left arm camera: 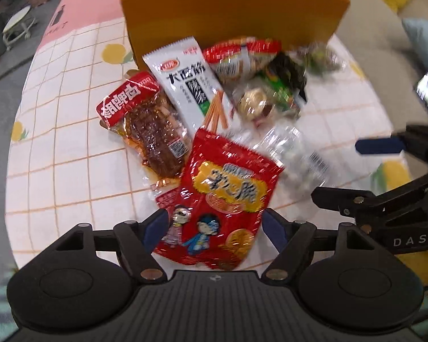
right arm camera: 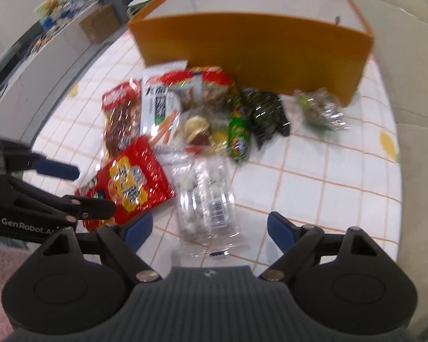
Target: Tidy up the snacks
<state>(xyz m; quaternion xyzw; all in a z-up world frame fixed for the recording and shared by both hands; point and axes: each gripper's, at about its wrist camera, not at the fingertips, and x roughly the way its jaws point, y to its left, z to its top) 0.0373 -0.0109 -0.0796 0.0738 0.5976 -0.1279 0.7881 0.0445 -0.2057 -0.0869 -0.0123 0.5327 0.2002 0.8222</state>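
Two handheld grippers hang over a heap of snacks on a round surface [left arm camera: 71, 148] covered with a grid-patterned cloth. The left gripper [left arm camera: 215, 228] has its blue-padded fingers [left arm camera: 155, 229] spread wide on either side of a red snack packet [left arm camera: 222, 196]; whether the pads touch the packet cannot be told, and it lies flat on the cloth. The right gripper [right arm camera: 209, 228] likewise stands wide open, its fingers [right arm camera: 281, 229] straddling a clear bag of pale sweets [right arm camera: 207, 199] without pressing on it. Behind the pile, touching some packets, stands an open orange box [right arm camera: 251, 48], white inside
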